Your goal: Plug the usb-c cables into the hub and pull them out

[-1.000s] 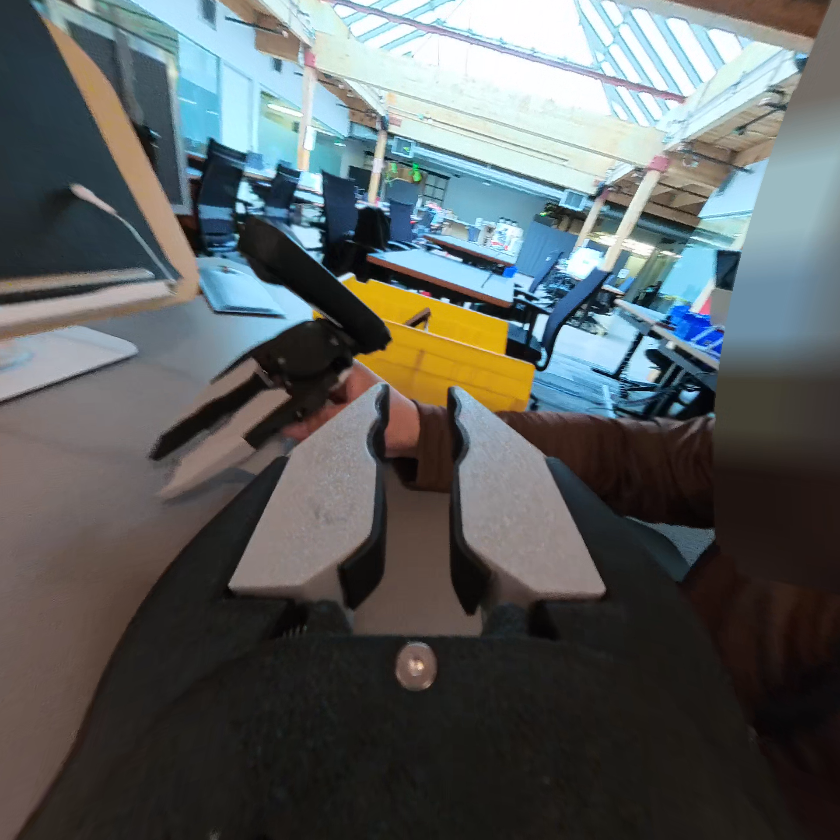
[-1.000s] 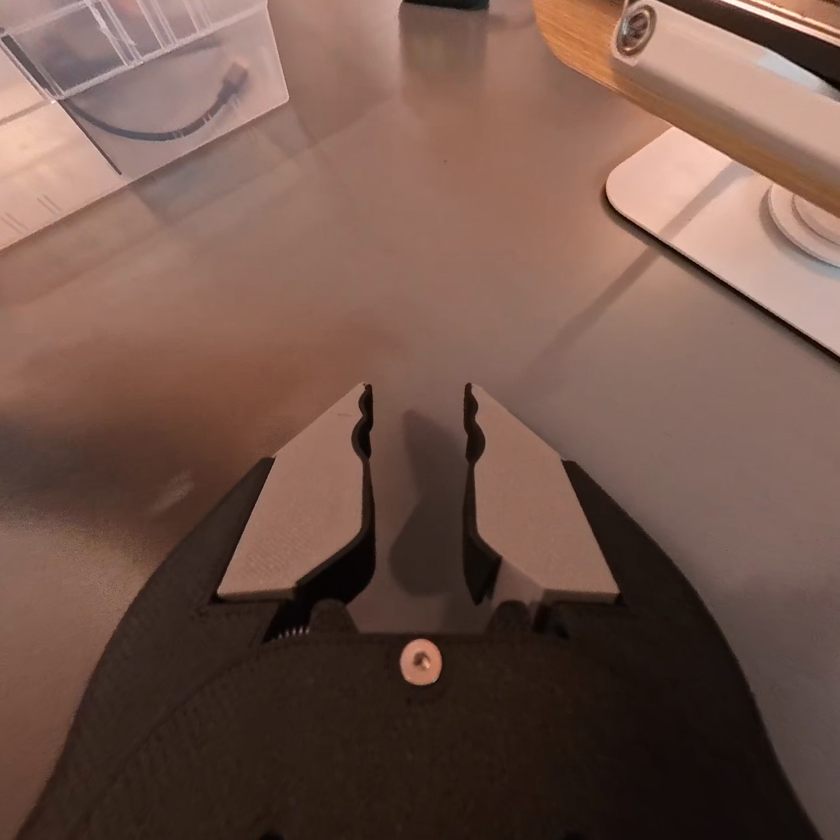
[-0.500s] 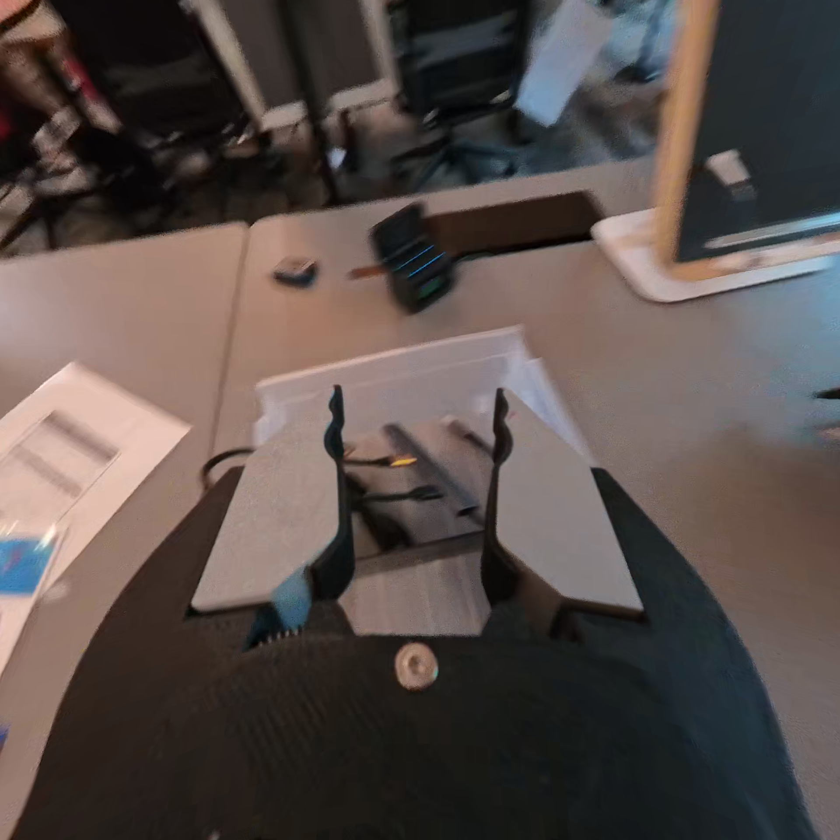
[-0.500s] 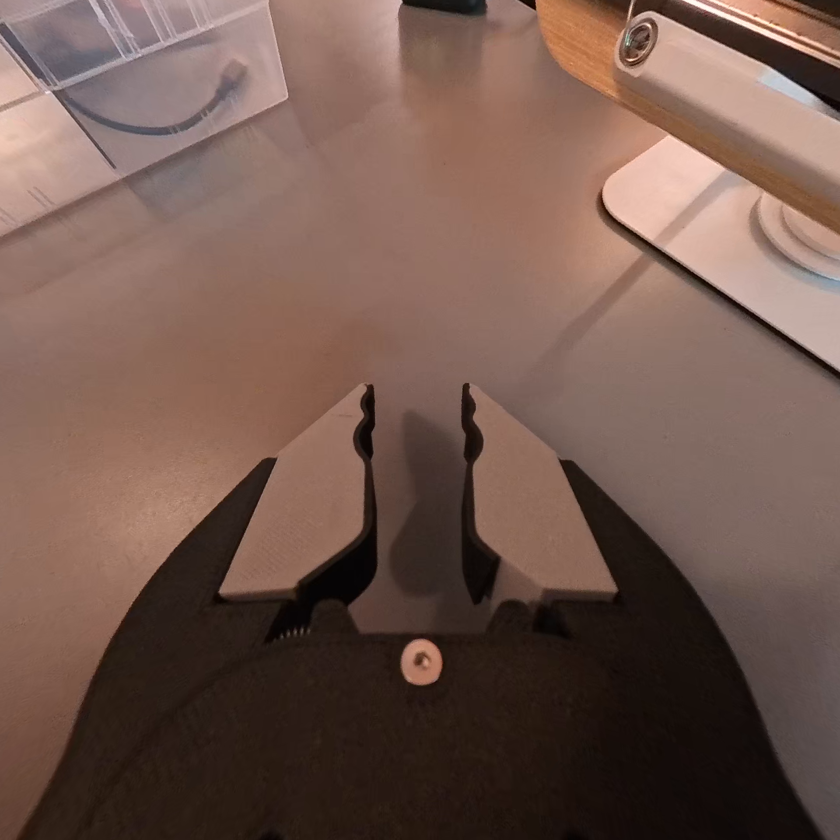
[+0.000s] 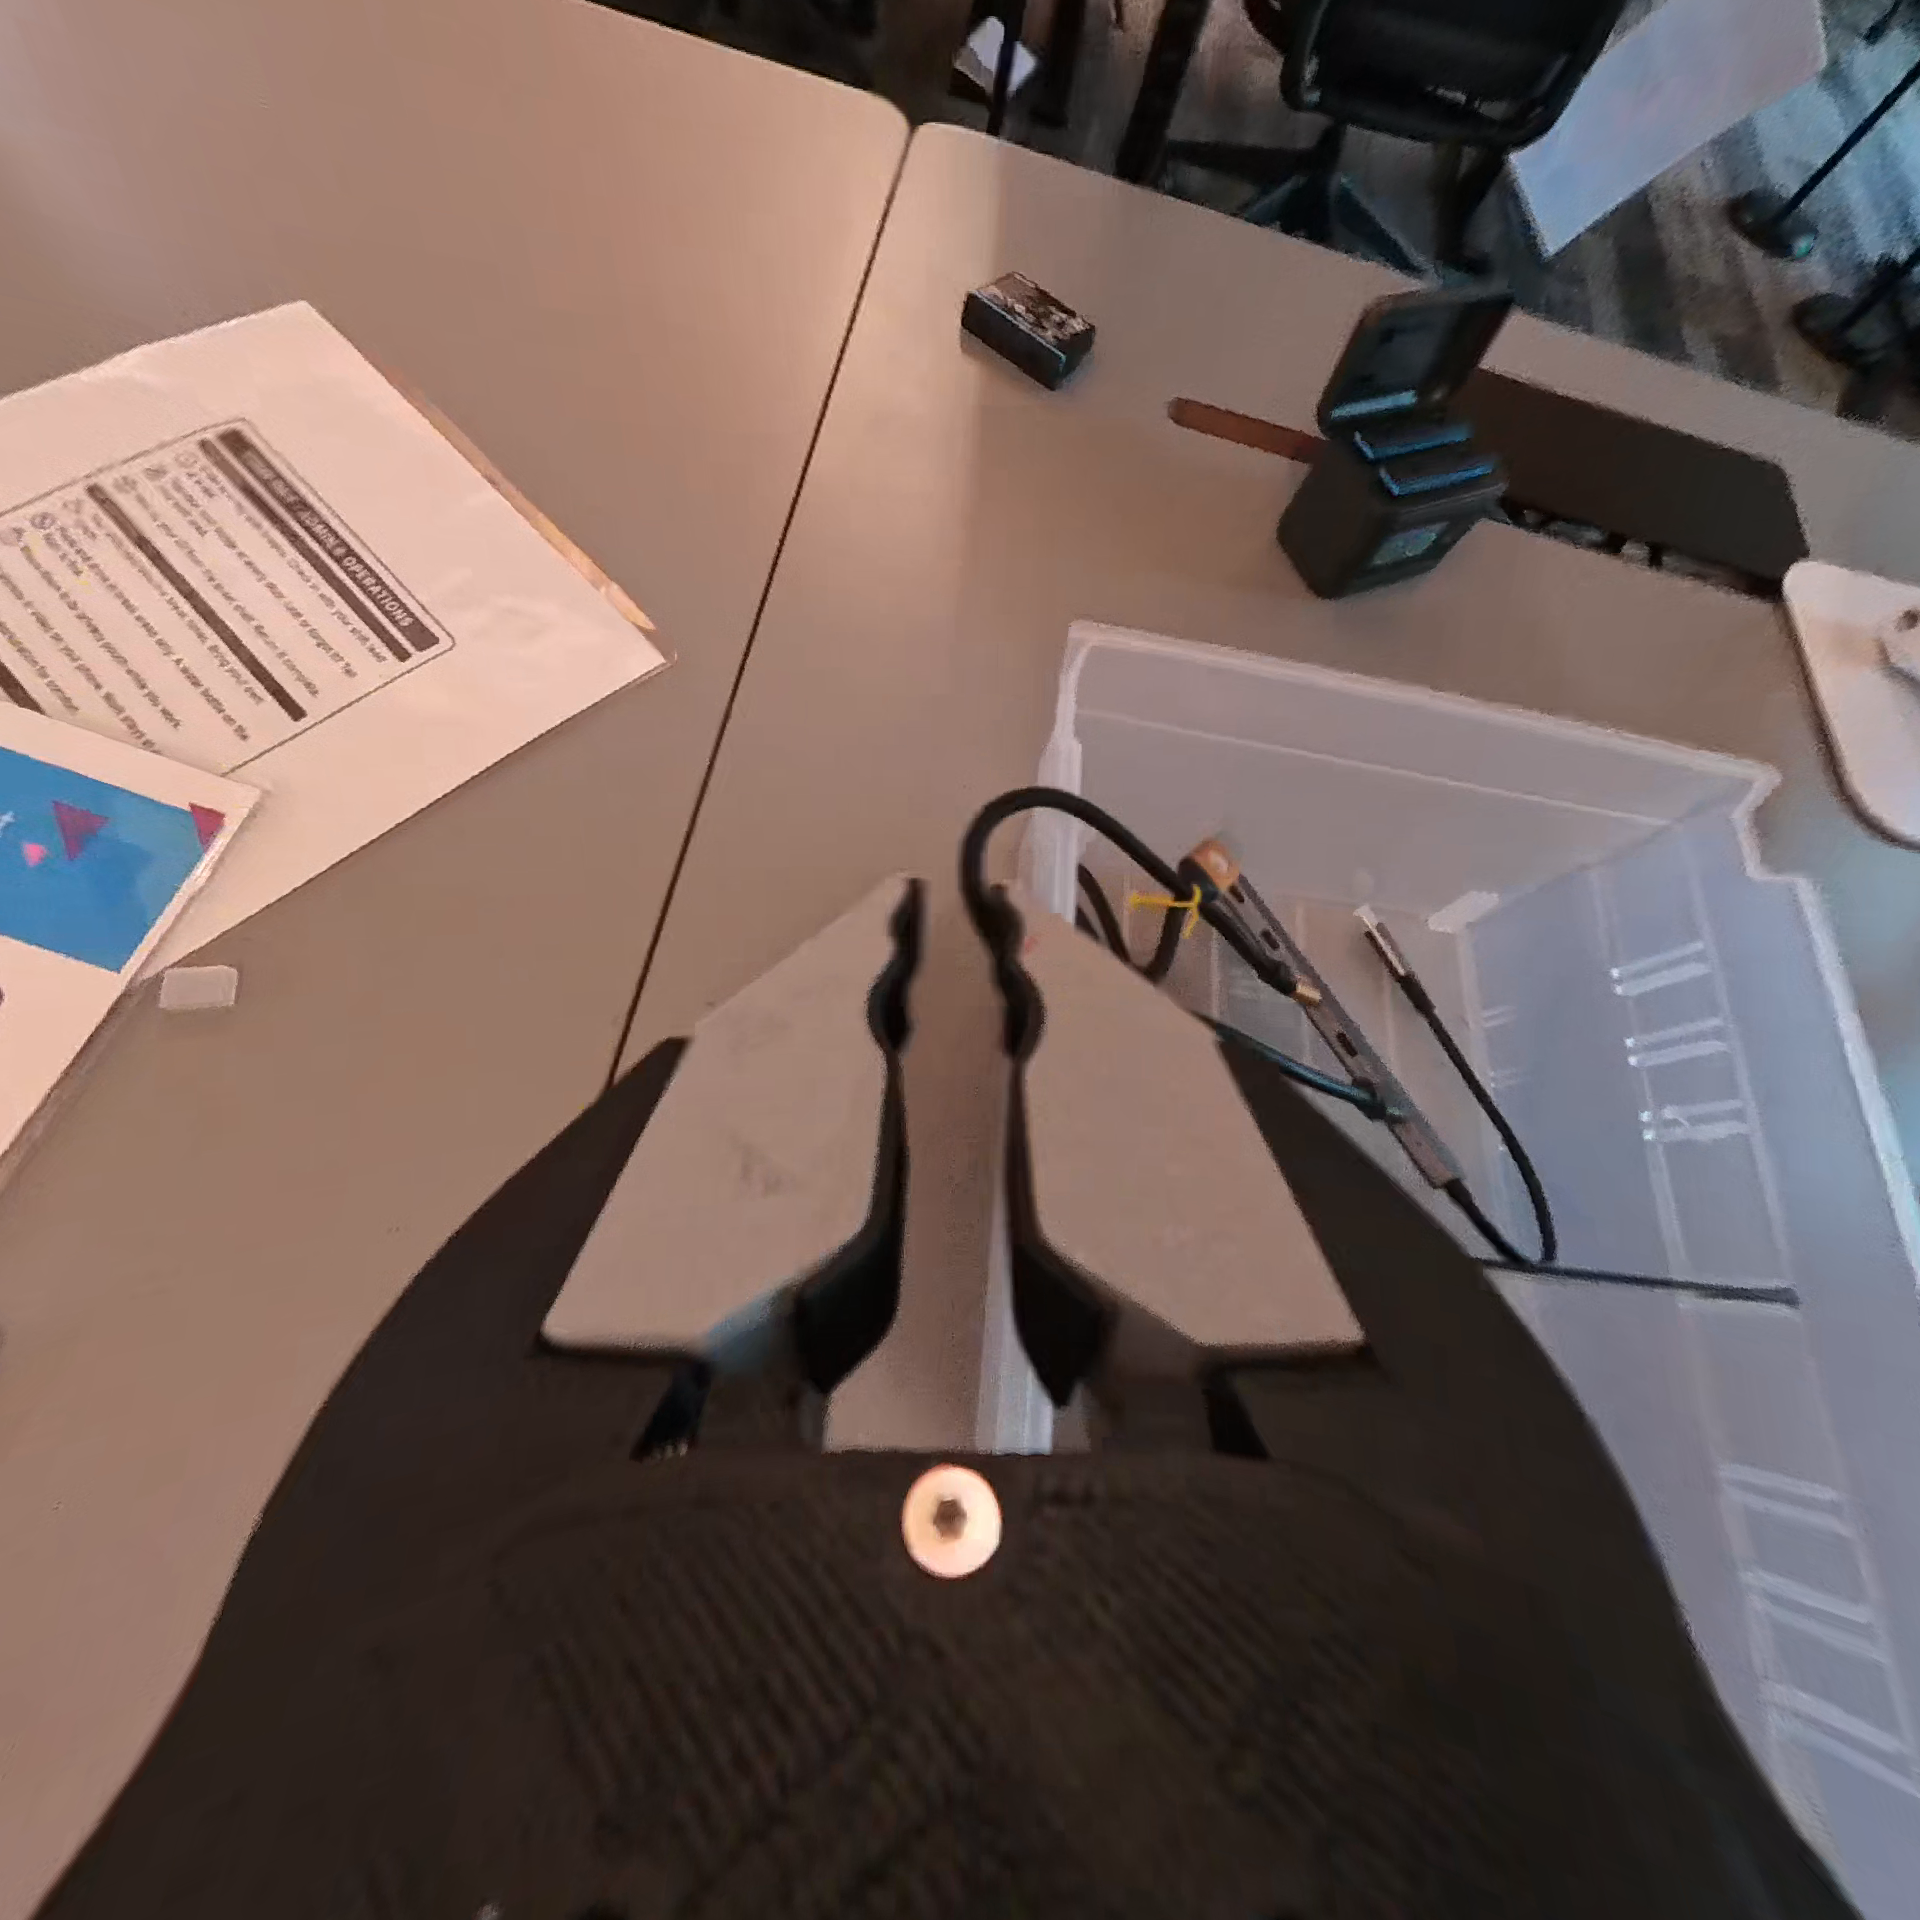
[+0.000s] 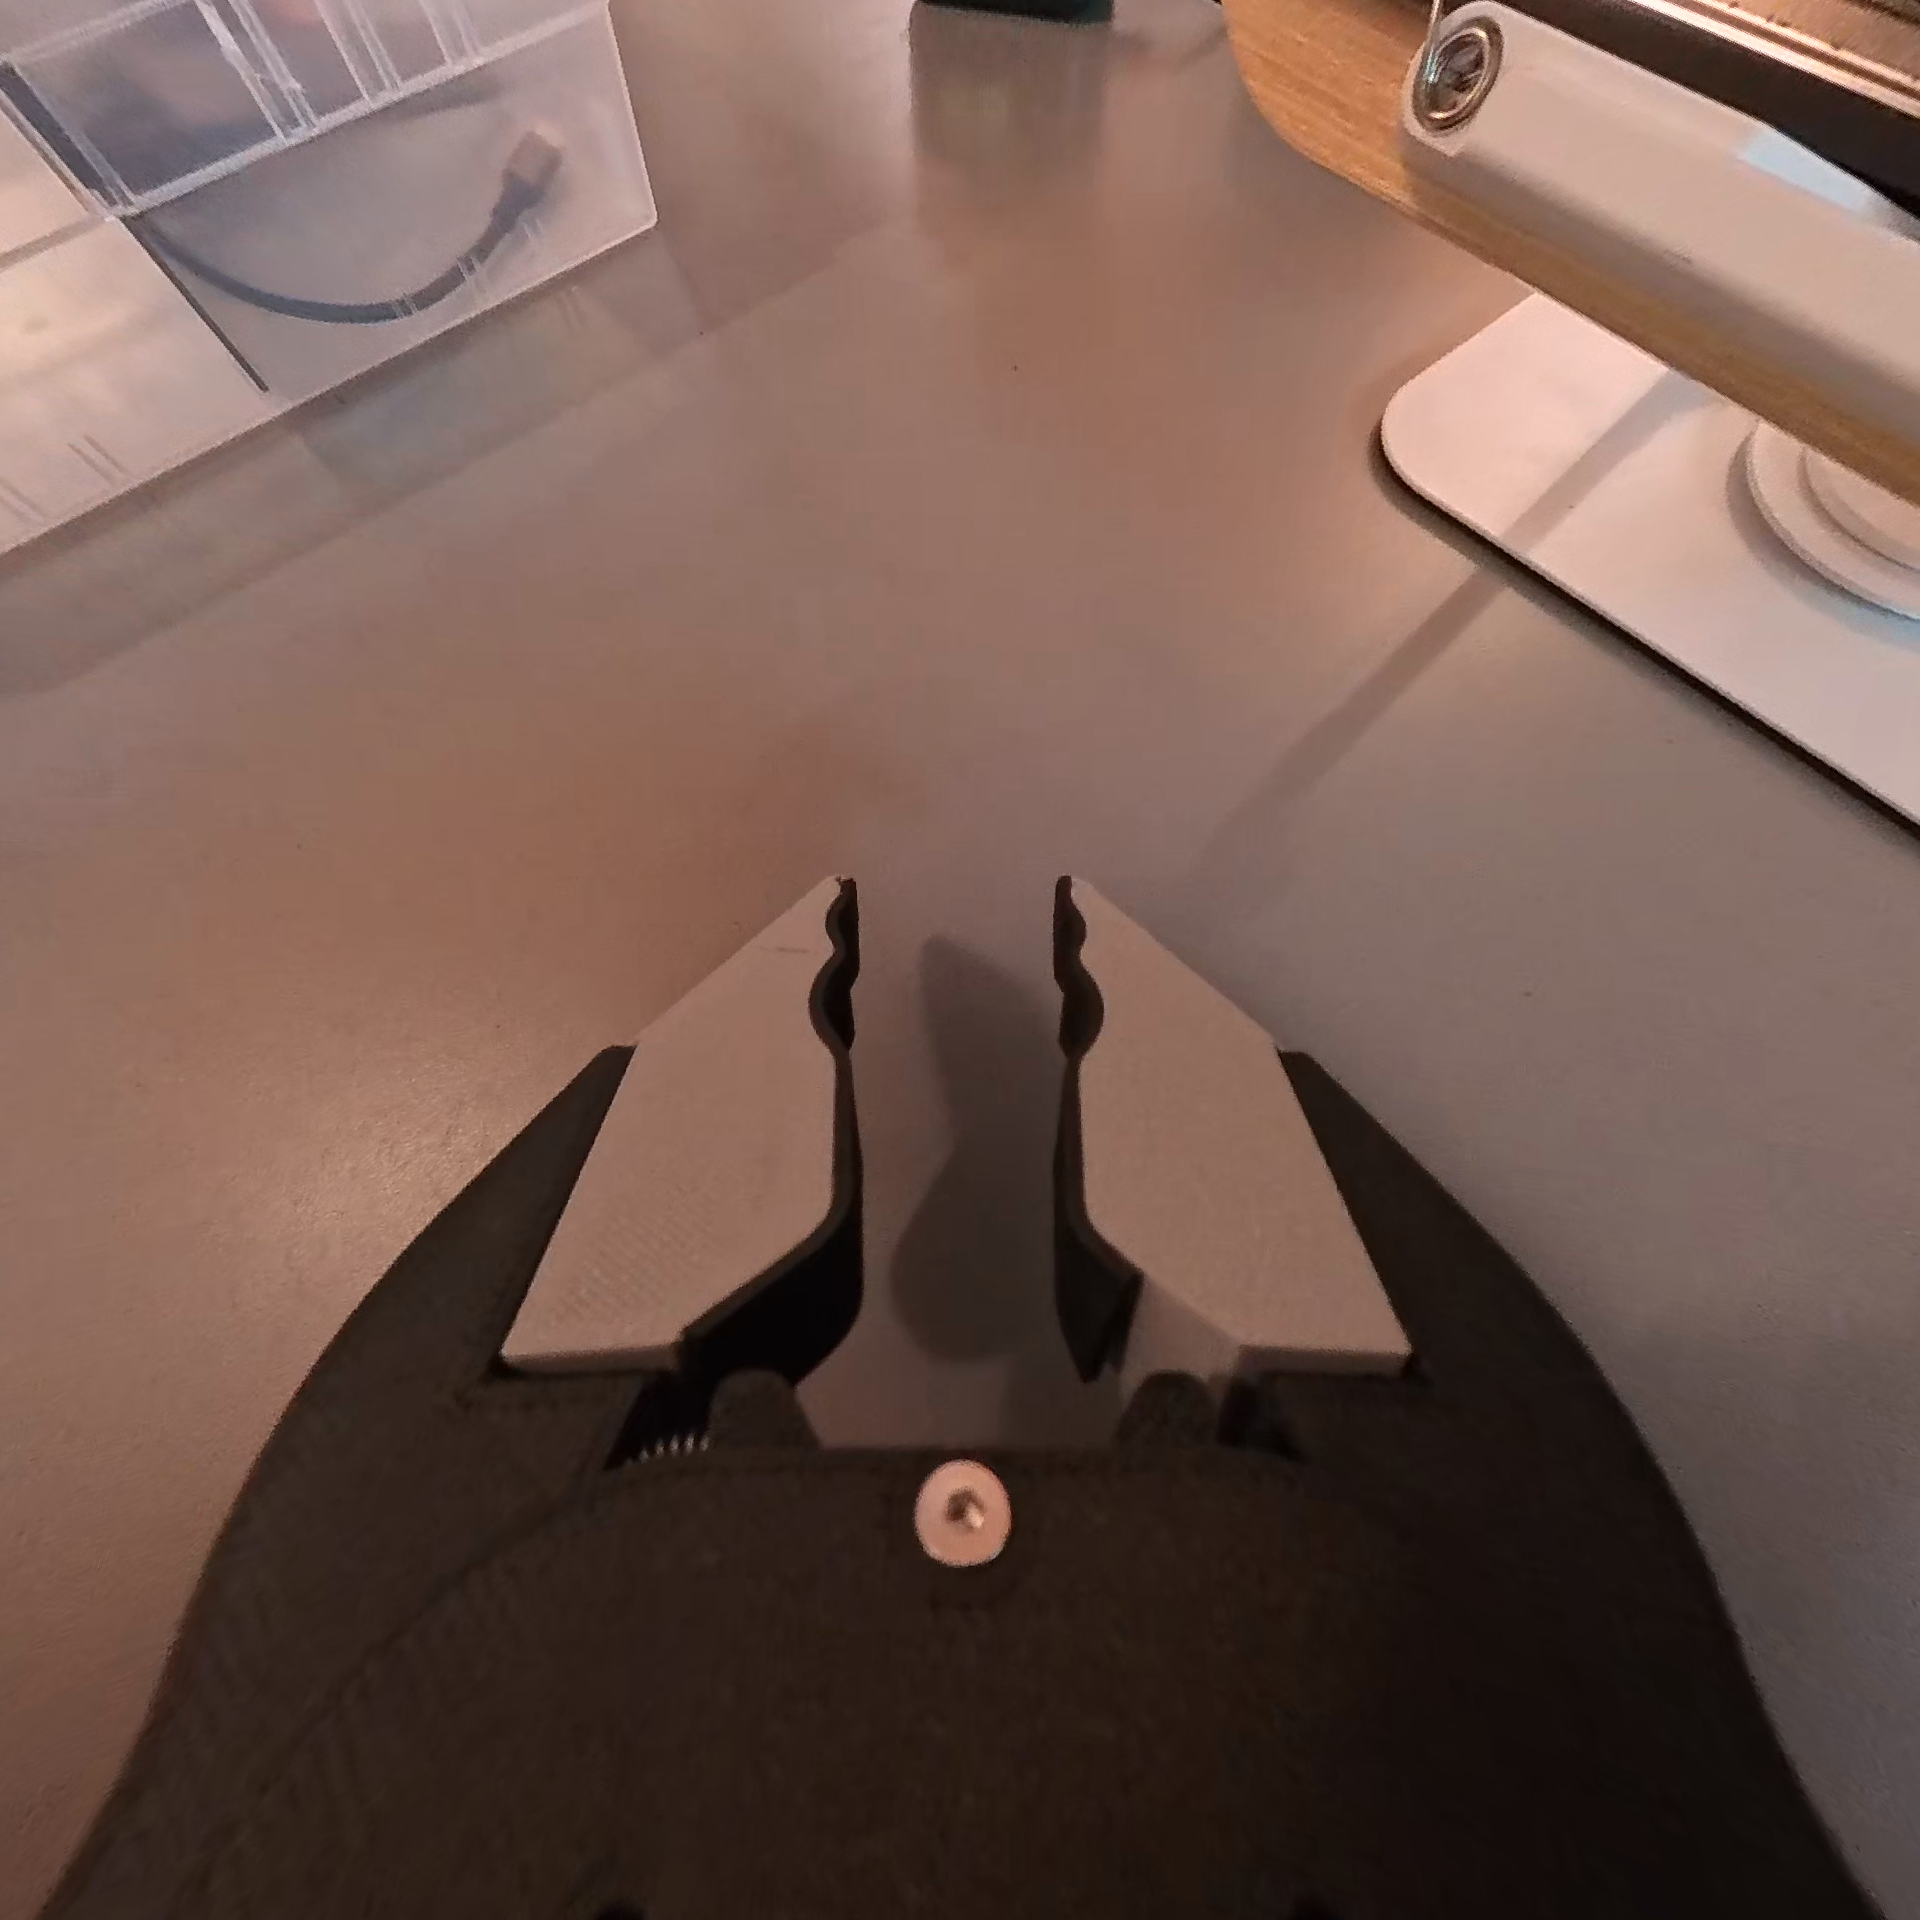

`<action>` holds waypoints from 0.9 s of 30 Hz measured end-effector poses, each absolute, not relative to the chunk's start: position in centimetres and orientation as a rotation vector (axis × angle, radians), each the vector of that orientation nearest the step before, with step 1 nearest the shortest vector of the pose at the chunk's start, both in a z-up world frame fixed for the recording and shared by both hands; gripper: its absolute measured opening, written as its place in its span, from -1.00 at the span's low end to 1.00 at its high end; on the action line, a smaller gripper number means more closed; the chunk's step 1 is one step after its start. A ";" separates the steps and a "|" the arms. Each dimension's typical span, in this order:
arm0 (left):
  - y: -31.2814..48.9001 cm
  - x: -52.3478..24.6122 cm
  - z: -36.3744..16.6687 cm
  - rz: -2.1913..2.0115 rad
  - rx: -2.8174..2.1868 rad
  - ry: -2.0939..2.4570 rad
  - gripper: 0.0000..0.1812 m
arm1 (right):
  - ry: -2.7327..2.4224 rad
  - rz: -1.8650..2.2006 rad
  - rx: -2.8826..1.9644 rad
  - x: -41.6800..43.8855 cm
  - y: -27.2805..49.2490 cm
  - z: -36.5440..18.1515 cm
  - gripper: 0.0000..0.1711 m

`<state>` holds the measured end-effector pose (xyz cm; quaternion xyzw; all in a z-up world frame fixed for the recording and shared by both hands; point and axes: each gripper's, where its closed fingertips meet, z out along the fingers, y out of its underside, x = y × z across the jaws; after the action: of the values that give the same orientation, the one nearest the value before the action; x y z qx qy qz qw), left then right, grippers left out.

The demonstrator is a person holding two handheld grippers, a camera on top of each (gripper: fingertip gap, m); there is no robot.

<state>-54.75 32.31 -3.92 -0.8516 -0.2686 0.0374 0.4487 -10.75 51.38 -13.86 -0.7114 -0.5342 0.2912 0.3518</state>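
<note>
Left gripper [image 5: 956,914] hangs above the grey surface [image 5: 447,260], at the left edge of a clear plastic box [image 5: 1403,727]; jaws parted by a narrow gap, nothing between them. Inside the box lies the hub [image 5: 1340,1023]: a slim, dark grey bar set diagonally, with small ports along its upper face. A black cable [image 5: 1049,821] loops up over the box's left wall and is tied with a yellow twist tie [image 5: 1169,902] near a gold-toned plug [image 5: 1210,862]. A second black cable [image 5: 1496,1122] with a silver plug curves along the right of the hub; whether any plug is seated in a port cannot be told. Beyond the box stand a dark charger [image 5: 1392,488] holding blue-edged batteries and one loose battery [image 5: 1027,327]; printed sheets [image 5: 260,551] lie to the left. Right gripper [image 6: 956,894] sits low over bare surface, jaws moderately apart and empty. In its view the box is at upper left with a cable end visible through the wall, and a white monitor base [image 6: 1621,561] at right.
</note>
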 end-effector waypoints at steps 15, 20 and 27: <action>34.5 -52.5 -4.1 -0.107 -2.177 -0.637 -1.00 | -1.396 0.732 -1.827 -10.7 51.2 -13.9 -0.64; 37.2 -49.3 1.9 -0.005 -2.098 -0.384 -1.00 | -1.395 0.740 -1.825 -10.7 51.2 -13.8 -0.65; 41.3 -37.9 12.6 0.176 -1.966 0.180 -1.00 | -1.442 0.736 -1.786 -11.1 50.6 -13.7 -0.65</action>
<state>-37.91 41.32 12.56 -0.8298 0.0758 0.0741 0.5479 -11.06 50.61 -13.72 -0.6919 -0.5588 0.2850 0.3574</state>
